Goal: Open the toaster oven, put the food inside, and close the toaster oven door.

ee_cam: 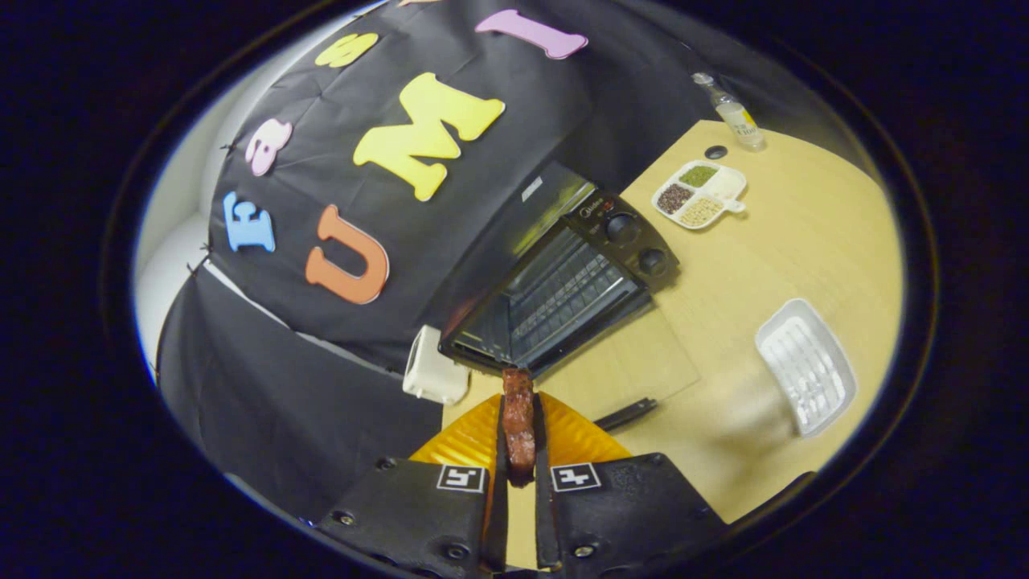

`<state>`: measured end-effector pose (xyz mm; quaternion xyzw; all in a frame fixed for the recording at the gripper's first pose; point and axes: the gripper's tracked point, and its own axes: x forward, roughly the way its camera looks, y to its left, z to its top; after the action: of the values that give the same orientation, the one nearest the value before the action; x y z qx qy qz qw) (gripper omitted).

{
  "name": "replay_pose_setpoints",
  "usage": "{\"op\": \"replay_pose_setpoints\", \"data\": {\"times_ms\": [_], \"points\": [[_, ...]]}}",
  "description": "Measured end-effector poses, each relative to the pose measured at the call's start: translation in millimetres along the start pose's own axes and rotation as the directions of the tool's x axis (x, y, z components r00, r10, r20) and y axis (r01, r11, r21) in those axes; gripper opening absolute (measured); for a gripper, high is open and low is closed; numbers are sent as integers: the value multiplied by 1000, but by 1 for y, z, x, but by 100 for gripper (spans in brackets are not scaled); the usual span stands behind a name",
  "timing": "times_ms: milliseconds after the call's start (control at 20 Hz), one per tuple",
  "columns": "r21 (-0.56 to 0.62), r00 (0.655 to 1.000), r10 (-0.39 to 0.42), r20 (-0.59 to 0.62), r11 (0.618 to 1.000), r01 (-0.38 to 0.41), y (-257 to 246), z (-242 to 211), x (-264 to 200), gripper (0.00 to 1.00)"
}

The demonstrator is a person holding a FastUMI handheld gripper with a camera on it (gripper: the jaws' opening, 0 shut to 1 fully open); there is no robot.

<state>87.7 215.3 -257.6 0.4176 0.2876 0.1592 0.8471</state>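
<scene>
One view: gripper view, taken from above and tilted.
Gripper [519,438]: both fingers clenched on the food, one pad on each flank.
Food [518,418]: dark reddish strip, looks like a piece of meat; held lengthwise between the fingers, its far tip poking out just ahead of them toward the oven mouth.
Toaster oven [563,273]: black, at the back edge of the desk [804,241] against the booth wall; door looks dropped open, wire rack showing inside.
Oven door [635,362]: glass panel seems to lie flat on the desk in front of the cavity, its handle [625,414] at the near edge.
White tray [805,366]: ribbed, sits apart toward the desk's right edge.
Divided dish [698,195]: grains or spices in compartments, near the back of the desk beside the oven's knobs.
Bottle [733,111]: small, at the far back corner.
White object [434,371]: by the oven's left side, at the desk's left edge; cannot tell what it is.
Handling: food probably light and soft, maybe greasy, so it may slip or squash; a mid-length hold on the flanks suits it.
Stage: door open, food not yet inside.
</scene>
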Motion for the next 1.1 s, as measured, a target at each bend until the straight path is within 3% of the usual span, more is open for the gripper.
{"op": "replay_pose_setpoints", "data": {"times_ms": [300,600,700,1100], "points": [[114,993,0,118,993,-14,12,29,83,16],[275,966,-95,240,961,27,-18,57,154,17],[276,947,-146,285,959,64,-29,63,172,17],[259,916,-208,343,958,121,-41,68,235,17]]}}
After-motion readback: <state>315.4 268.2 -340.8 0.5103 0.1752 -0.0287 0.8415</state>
